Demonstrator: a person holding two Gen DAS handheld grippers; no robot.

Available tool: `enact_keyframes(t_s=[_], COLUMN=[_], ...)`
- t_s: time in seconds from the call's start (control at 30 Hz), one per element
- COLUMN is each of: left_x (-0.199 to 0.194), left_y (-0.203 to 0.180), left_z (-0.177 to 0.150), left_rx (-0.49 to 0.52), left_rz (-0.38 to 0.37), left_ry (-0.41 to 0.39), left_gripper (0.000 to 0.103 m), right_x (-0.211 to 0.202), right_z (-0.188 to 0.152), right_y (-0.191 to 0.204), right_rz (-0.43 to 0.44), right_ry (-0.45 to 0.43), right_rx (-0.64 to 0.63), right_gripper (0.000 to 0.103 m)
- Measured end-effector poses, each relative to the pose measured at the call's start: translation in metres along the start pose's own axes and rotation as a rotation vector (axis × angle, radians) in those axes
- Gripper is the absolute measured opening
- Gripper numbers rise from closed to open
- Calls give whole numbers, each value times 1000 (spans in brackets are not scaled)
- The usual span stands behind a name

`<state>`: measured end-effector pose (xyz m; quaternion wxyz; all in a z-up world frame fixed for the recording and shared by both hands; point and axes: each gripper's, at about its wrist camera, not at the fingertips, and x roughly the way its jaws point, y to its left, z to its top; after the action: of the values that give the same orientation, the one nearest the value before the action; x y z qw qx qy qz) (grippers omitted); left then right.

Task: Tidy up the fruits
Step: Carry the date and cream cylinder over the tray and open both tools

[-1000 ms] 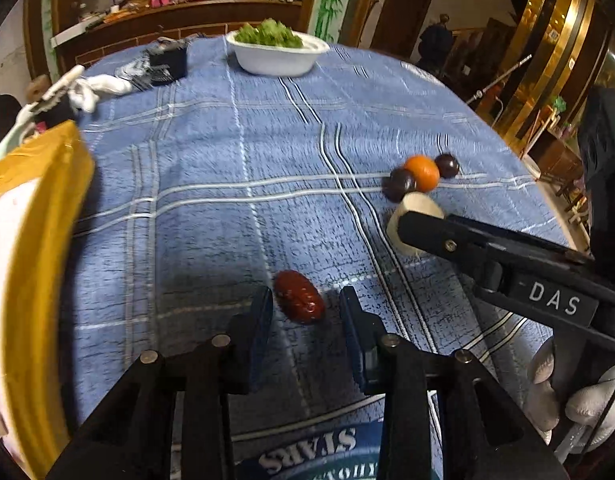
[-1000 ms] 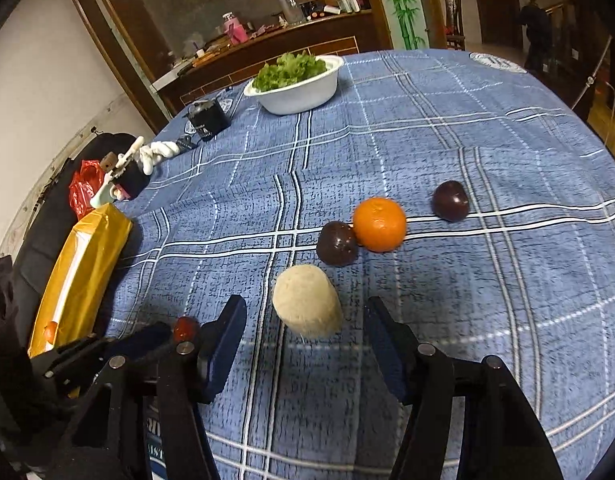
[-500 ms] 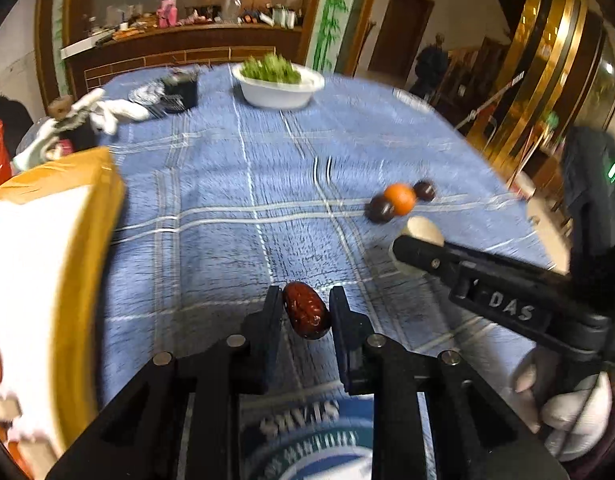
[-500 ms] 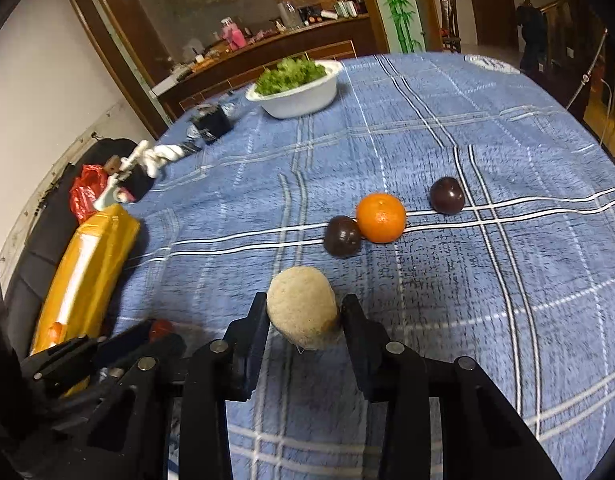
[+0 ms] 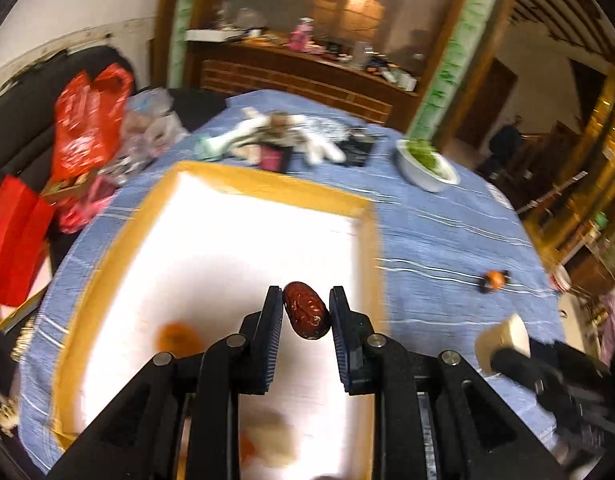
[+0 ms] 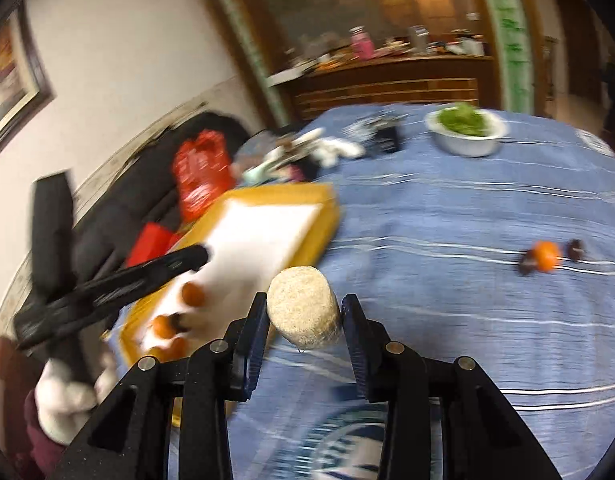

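Left gripper (image 5: 306, 312) clamped on a red date (image 5: 306, 315), lower centre of the left wrist view, held above the white floor of a yellow-rimmed tray (image 5: 267, 186). Blurred orange fruit, probably tangerines (image 6: 194, 294), lying in the tray's near end. Right gripper (image 6: 303, 316) clamped on a tan, rough-skinned fruit (image 6: 303, 312), lower centre, above the blue plaid tablecloth (image 6: 447, 216) just right of the tray. One tangerine between two dark plums (image 6: 545, 256) at right edge.

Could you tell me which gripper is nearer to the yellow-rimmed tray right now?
Left. The left gripper, holding a red date, is over the tray; the right gripper, holding a beige fruit, is beside it over the tablecloth.
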<state>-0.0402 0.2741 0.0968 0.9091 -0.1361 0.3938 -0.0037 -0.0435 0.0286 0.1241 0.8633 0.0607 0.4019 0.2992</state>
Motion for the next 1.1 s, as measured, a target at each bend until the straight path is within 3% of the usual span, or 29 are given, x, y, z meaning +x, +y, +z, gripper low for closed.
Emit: enact_keyframes(t_s=[0.17, 0.37, 0.43, 0.5, 0.7, 0.83, 1.03, 1.1], left_x=[12, 25, 25, 20, -12, -35, -48, -51], left_y=[41, 60, 61, 60, 47, 21, -42, -60], left_z=[-5, -9, -9, -11, -14, -21, -40, -48], left_rx=[-55, -113, -120, -127, -131, -115, -45, -22], left_rz=[10, -25, -41, -47, -73, -120, -232, -255], left_ry=[25, 53, 61, 51, -16, -54, -20, -5], left_gripper=[23, 23, 29, 47, 62, 64, 69, 75], right_x=[51, 94, 101, 101, 63, 15, -27, -36], right_z=[-5, -23, -27, -28, -28, -47, -75, -83], right_y=[52, 85, 86, 86, 79, 61, 12, -5], right_rz=[5, -73, -88, -96, -77, -106, -141, -163], right_ry=[72, 122, 124, 114, 32, -74, -120, -127], right_rx=[-103, -217, -226, -228, -186, -126, 48, 108], right_gripper=[41, 41, 42, 42, 49, 65, 65, 65])
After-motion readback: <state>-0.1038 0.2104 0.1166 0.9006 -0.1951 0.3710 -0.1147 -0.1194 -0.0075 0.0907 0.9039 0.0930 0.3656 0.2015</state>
